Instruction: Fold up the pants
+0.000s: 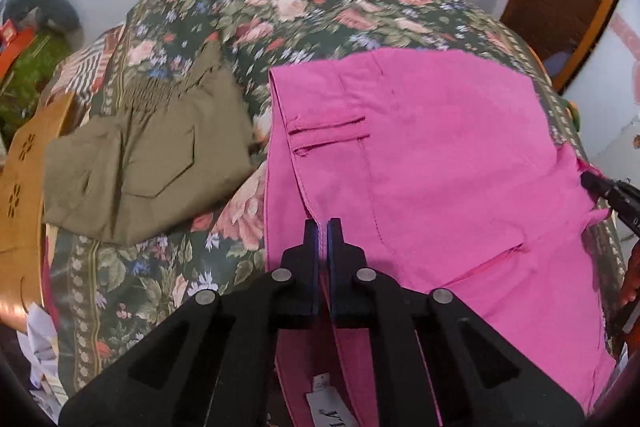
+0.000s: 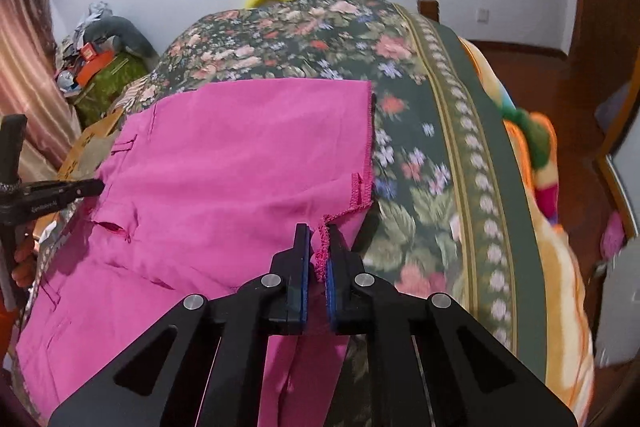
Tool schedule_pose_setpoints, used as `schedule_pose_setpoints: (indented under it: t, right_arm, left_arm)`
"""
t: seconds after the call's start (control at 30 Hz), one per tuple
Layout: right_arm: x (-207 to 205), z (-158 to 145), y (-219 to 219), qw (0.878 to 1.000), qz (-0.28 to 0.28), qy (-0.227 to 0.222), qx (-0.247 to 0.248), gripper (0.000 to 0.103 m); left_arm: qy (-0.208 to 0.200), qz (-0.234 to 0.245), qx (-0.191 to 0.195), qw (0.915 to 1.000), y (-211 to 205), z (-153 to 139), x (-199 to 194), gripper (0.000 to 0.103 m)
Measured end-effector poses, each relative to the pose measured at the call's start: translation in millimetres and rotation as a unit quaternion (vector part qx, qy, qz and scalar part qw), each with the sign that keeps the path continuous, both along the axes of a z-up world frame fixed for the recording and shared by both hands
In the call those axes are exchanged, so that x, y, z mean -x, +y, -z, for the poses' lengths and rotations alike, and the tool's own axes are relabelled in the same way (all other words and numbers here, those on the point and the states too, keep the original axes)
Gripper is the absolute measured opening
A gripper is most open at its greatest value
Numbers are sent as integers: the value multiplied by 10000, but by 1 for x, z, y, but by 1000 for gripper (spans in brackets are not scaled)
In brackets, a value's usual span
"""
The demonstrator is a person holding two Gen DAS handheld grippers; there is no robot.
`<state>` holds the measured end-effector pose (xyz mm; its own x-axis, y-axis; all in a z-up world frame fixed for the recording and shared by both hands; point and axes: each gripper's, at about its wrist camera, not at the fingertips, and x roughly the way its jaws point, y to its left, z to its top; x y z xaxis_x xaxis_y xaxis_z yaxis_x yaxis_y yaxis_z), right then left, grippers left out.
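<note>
White tag [image 1: 324, 401] inside pink pants [image 1: 440, 147]; print unreadable

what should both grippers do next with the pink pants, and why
Probably lift both pinched edges together and carry them across the pink pants for another fold. The left gripper is shut on the waist end, the right gripper on the stitched hem, and the pants lie flat on the floral bedspread. The folded olive pants sit apart, out of the way.
</note>
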<state>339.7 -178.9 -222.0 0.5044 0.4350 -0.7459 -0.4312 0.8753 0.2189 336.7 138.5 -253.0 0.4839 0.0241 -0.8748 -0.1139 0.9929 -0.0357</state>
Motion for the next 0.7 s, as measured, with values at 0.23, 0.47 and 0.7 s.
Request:
schedule_pose_setpoints:
  t: [0.23,0.47,0.7]
  right_arm:
    - [-12,29,10,9977,24,158,655,5]
    - [-9,-9,-4,9953,175,-5,948,11]
    - [-11,-49,-14,9961,333,-390,725,64]
  left_arm:
    - [50,-47,-380,9993,-1,7,0,10]
    - [28,-56,-356,9993,13,-10,13,12]
    - [-352,-167,-117,9992,35,-41,16,35]
